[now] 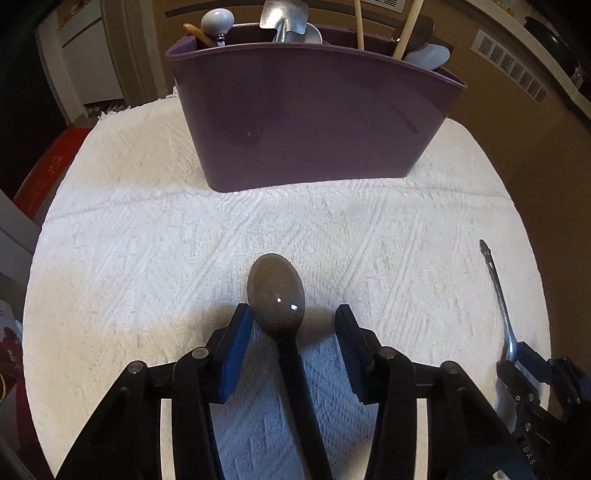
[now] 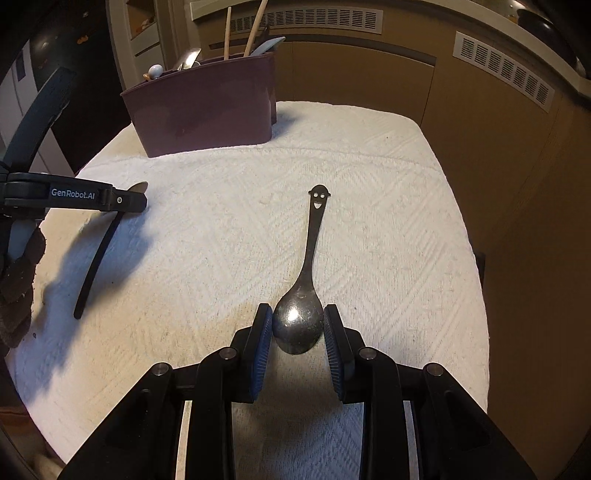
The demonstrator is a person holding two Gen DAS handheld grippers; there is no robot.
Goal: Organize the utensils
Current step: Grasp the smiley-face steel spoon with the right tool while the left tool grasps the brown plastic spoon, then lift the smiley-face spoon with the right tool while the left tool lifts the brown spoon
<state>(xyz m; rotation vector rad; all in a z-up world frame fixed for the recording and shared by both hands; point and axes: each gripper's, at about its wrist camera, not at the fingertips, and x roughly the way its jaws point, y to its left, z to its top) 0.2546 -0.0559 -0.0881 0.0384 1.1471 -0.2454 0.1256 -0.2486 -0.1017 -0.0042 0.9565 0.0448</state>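
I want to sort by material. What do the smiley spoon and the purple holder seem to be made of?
Smiley spoon: probably stainless steel, polished, with a sharp light reflection on the bowl. Purple holder: likely plastic, smooth semi-gloss walls with soft sheen.

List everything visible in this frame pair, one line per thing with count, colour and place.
Holder: one, purple, standing at the far end of the cloth.
Utensils in holder: several, metal, wooden and pale, sticking up above the rim; exact count unclear.
Cloth: one, white, textured, covering the tabletop.
Black-handled spoon: one, grey-brown bowl, lying on the cloth between the left jaws.
Smiley spoon: one, dark metal, face cut-out at the handle tip, lying on the cloth.
Left gripper: one, black with blue pads; only the left pad meets the spoon bowl.
Right gripper: one, black with blue pads, both pads against the smiley spoon's bowl.
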